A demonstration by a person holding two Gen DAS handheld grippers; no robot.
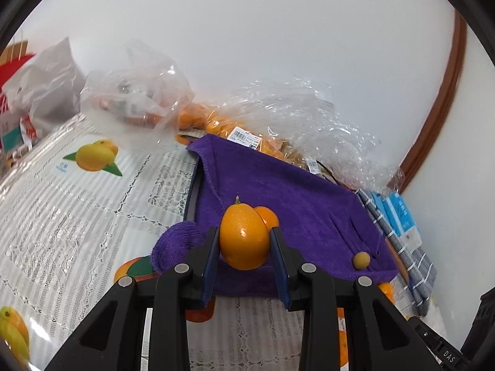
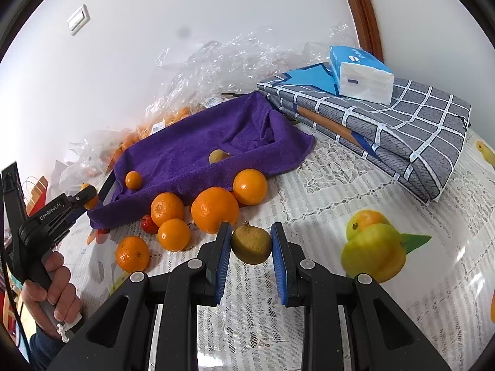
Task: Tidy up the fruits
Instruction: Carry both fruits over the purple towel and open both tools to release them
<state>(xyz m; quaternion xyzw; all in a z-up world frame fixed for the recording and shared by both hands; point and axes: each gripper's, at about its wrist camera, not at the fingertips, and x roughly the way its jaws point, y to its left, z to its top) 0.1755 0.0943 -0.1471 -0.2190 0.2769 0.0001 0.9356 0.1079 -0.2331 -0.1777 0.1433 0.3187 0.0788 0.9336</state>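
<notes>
Two tools each grip a fruit above the desk (image 2: 324,185); the left tool (image 1: 244,241) is clenched on an orange kumquat (image 1: 243,237) at the purple towel's (image 1: 294,191) near edge; the right tool (image 2: 251,244) squeezes a brownish round fruit (image 2: 251,245) near five loose oranges (image 2: 214,209).

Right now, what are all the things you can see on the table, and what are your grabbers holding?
oranges: five, orange, loose in front of the towel
kumquat: one, orange, in left gripper
kumquat on towel: one, orange
longan: one, brown, in right gripper
longan on towel: one, brown
purple towel: one, spread over a tray
plastic bags: clear, by wall
folded cloth: grey checked
tissue pack: blue-white, on cloth
left gripper: black, shut
right gripper: black, shut
hand: holding left gripper
</notes>
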